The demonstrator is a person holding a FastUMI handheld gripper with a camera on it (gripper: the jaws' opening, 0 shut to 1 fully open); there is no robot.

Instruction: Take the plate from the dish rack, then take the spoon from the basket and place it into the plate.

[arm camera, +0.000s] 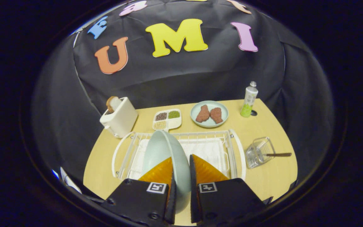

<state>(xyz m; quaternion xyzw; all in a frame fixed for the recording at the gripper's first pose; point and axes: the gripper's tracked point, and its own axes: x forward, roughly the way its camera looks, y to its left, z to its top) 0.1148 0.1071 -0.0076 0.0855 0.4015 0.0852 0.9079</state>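
- The hand-held gripper [181, 171] has its two fingers clamped on the rim of the pale plate [164, 151], one finger on each face, so the plate sits edge-on between them.
- The plate stands nearly upright, leaning a little to the left, over the white dish rack [232, 138]; I cannot tell whether its lower edge touches the rack.
- The spoon [277, 154] lies to the right of the fingers and a little beyond them, well apart from the plate.
- Its long axis runs left to right: the bowl end is inside the wire basket [258, 153], which lies tipped on its side, and the handle sticks out to the right over the tabletop [269, 179].
- Judged from this, the plate must be set down flat before the gripper can swing right for the spoon.
- Counted: one plate in the fingers, one spoon, one basket, one rack.
- Beyond the rack: one second plate [209, 113] with two brown pieces, one divided tray [167, 119], one toaster [119, 118], one bottle [249, 100].
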